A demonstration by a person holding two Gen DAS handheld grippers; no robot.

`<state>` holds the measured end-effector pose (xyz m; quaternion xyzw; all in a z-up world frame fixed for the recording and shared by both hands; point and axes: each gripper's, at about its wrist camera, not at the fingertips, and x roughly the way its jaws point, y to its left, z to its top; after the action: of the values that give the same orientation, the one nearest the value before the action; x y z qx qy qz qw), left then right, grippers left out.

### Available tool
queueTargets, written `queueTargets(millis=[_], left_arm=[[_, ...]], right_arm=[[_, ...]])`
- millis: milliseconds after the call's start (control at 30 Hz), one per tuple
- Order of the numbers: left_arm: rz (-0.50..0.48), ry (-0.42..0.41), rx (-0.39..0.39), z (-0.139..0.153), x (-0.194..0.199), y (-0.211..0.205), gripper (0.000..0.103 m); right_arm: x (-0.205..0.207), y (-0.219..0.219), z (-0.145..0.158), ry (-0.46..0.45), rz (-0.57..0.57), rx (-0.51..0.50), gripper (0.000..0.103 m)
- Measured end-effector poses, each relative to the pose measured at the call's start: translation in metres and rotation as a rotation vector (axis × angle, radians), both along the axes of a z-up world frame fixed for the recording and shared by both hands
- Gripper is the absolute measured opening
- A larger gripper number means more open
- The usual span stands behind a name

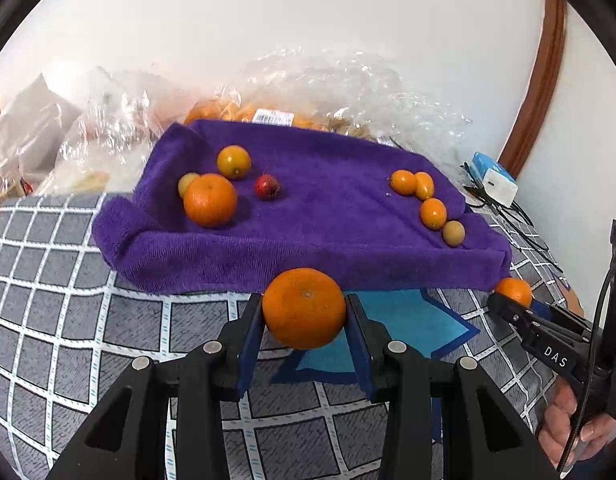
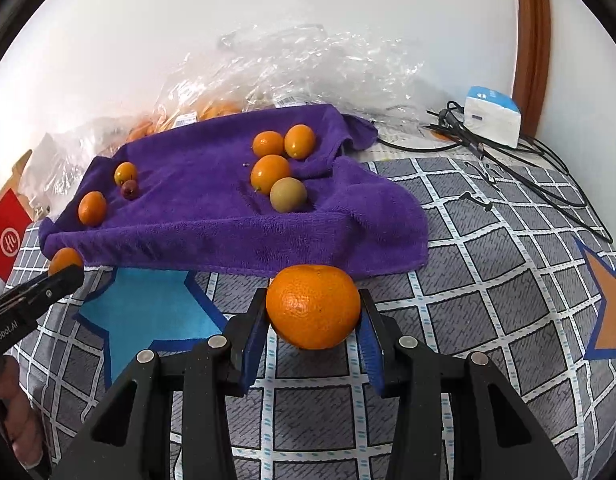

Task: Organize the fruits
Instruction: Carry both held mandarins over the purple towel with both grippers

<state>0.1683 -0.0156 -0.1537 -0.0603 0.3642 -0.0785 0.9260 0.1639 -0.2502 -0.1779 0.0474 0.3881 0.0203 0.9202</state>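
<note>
The left gripper (image 1: pixel 304 312) is clamped on an orange (image 1: pixel 304 308), its blue pads pressed to both sides of the fruit, which sits above the checked cloth (image 1: pixel 48 320) just short of the towel's near edge. The right gripper (image 2: pixel 312 312) likewise has its jaws closed around a second orange (image 2: pixel 312 306), held in the same way near the front hem of the purple towel (image 2: pixel 212 208). Each tool shows in the other's view: the right one enters the left wrist view from the right with its orange at the tip, and the left one enters the right wrist view from the left. Beneath and between the two lies a blue star (image 2: pixel 148 312) printed on the cloth. On the towel, the left cluster holds a third orange (image 1: pixel 210 200), a yellow-orange fruit (image 1: pixel 234 161) behind it, a pale one (image 1: pixel 186 183) touching its left side, and a small red fruit (image 1: pixel 267 187) just to its right. Well apart, on the right side, three kumquats (image 1: pixel 433 213) and a tan fruit (image 1: pixel 453 233) lie in a loose line along a fold. Behind the towel, crumpled clear bags (image 1: pixel 327 80) with more fruit rest against the white wall. A white box (image 2: pixel 491 116) and black cables (image 2: pixel 527 160) sit at the far right.
</note>
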Motion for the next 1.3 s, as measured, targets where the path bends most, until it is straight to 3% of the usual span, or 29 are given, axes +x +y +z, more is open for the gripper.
queueTargets(millis=[733, 1067, 1300], left_arm=[[0.13, -0.173, -0.016, 0.025, -0.015, 0.028, 0.038], [0.133, -0.132, -0.055, 0.022, -0.011, 0.034, 0.038], [0.141, -0.156, -0.068, 0.026, -0.013, 0.038, 0.038]], right_arm=[[-0.009, -0.004, 0.03, -0.068, -0.001, 0.034, 0.042], [-0.012, 0.0, 0.058, -0.116, 0.021, -0.01, 0.042], [-0.006, 0.003, 0.064, -0.126, 0.035, -0.013, 0.042]])
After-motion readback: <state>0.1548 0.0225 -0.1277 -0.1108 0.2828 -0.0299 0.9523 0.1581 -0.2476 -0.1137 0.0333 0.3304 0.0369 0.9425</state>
